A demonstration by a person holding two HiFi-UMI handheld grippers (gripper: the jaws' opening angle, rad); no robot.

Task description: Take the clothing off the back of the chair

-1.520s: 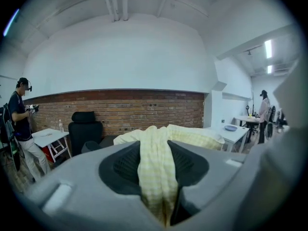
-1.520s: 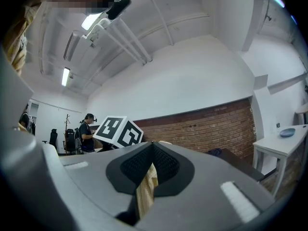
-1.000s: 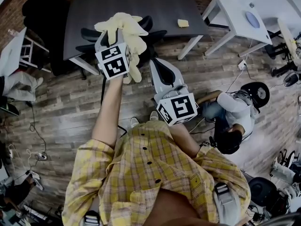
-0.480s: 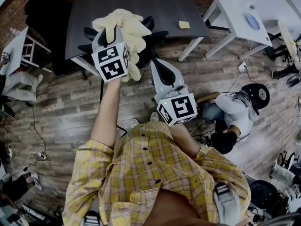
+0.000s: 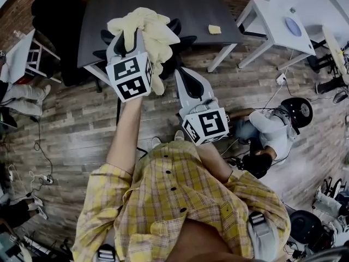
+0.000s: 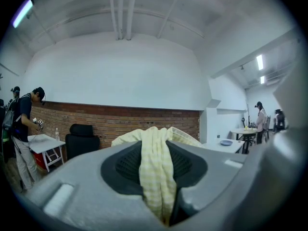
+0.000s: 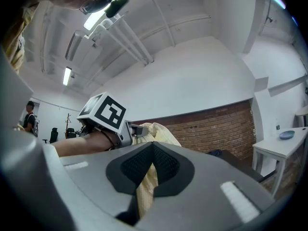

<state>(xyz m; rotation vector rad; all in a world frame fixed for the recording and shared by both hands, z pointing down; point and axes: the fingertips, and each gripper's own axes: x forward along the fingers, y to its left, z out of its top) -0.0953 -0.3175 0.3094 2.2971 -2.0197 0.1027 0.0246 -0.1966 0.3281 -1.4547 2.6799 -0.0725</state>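
A pale yellow checked garment (image 5: 154, 30) is bunched up over the black office chair (image 5: 177, 40) that stands at the dark table. My left gripper (image 5: 130, 41) is raised above the chair and shut on the garment; in the left gripper view a fold of the cloth (image 6: 156, 177) hangs down, pinched between the dark pads (image 6: 127, 165). My right gripper (image 5: 187, 79) is lower and to the right, near the chair's side. In the right gripper view a strip of the same cloth (image 7: 146, 189) is clamped between its jaws, with the left gripper's marker cube (image 7: 103, 112) just beyond.
A dark table (image 5: 163, 4) with a small yellow thing (image 5: 214, 29) on it stands behind the chair. White tables (image 5: 283, 21) are at the right, a small white table (image 5: 19, 53) at the left. A person (image 5: 272, 132) crouches on the wooden floor to my right. Cables lie along the floor.
My left gripper has risen with the garment, lifting the bunched cloth higher over the chair. The right gripper has stayed where it was.
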